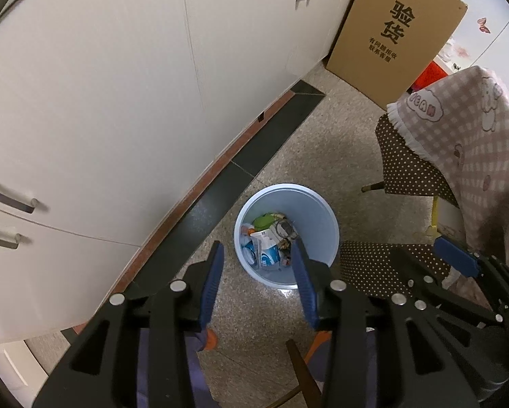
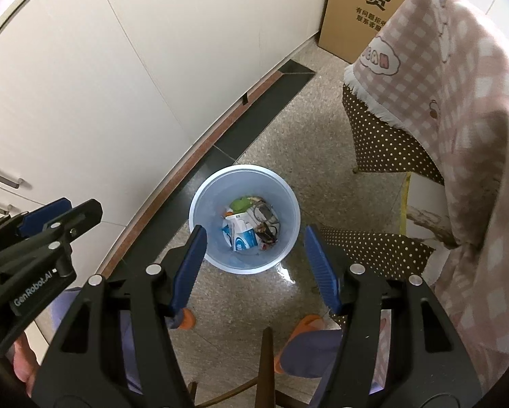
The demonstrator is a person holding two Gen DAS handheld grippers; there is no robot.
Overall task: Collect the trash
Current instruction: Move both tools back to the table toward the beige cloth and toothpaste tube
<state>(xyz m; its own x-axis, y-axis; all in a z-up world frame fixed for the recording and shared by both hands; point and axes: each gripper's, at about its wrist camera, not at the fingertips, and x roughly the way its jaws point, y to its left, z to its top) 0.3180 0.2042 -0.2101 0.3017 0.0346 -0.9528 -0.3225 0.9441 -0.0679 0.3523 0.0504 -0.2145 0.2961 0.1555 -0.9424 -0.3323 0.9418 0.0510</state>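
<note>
The job is looking close to done: the round light-blue trash bin (image 1: 286, 234) is sitting on the speckled stone floor (image 1: 322, 156), and trash (image 2: 251, 227) is already lying at the bottom of it, a white and blue paper pack, something green at 12 o'clock, and some dark crinkly bits at 3 o'clock. Both tools are hanging above the bin with nothing in them. The left hand-held gripper (image 1: 258, 272) is spreading its blue ribbed fingers wide, and the right hand-held gripper (image 2: 256, 258) is doing the same, so neither is pinching anything. No loose trash is showing on the floor, so I am guessing little is left, though more may be hiding out of view. The bin is looking smooth and plastic. At 10 o'clock from it, flat cream cabinet doors (image 1: 118, 102) with shiny metal handles are standing. At 1 o'clock a stiff brown cardboard box (image 1: 397, 34) is leaning by the wall. At 3 o'clock a soft pink checked blanket (image 2: 458, 119) is draping over brown dotted cloth (image 2: 387, 142).
</note>
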